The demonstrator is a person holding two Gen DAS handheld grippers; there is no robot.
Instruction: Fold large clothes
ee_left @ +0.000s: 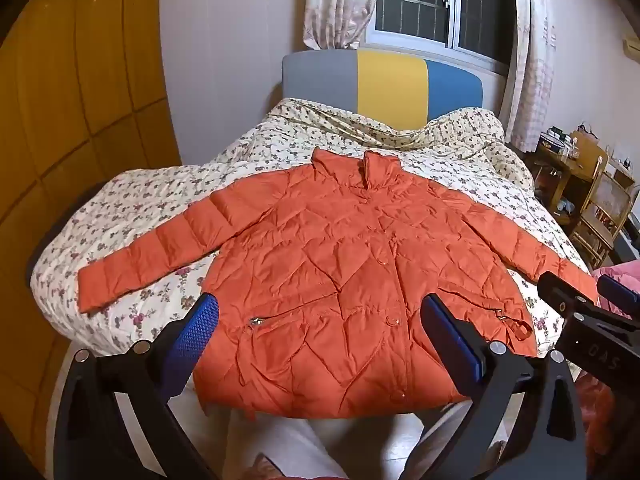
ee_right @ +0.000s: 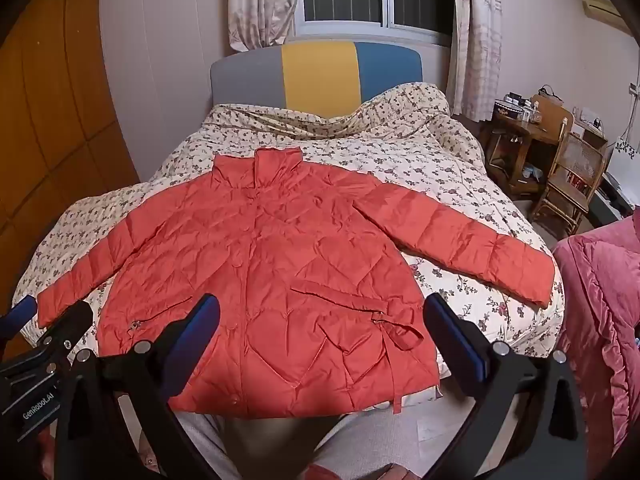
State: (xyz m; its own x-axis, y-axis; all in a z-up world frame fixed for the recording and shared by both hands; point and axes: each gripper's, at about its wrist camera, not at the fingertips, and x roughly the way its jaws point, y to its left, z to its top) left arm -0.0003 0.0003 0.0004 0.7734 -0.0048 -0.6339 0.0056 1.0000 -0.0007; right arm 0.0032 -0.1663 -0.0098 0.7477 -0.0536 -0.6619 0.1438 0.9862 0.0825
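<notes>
An orange quilted jacket (ee_left: 340,256) lies flat and front-up on the floral bedspread (ee_left: 140,208), collar toward the headboard, both sleeves spread out to the sides. It also shows in the right wrist view (ee_right: 272,264). My left gripper (ee_left: 320,316) is open and empty, held above the jacket's hem. My right gripper (ee_right: 320,316) is open and empty, also above the hem, to the right of the left one. The right gripper's body shows at the right edge of the left wrist view (ee_left: 588,320); the left gripper's body shows at the left edge of the right wrist view (ee_right: 44,340).
The headboard (ee_left: 384,80) is grey, yellow and blue, under a curtained window (ee_left: 432,0). A wooden wardrobe (ee_left: 72,120) stands at left. A wooden chair (ee_right: 572,184) and cluttered table (ee_right: 520,128) stand at right. A pink garment (ee_right: 604,312) lies at right.
</notes>
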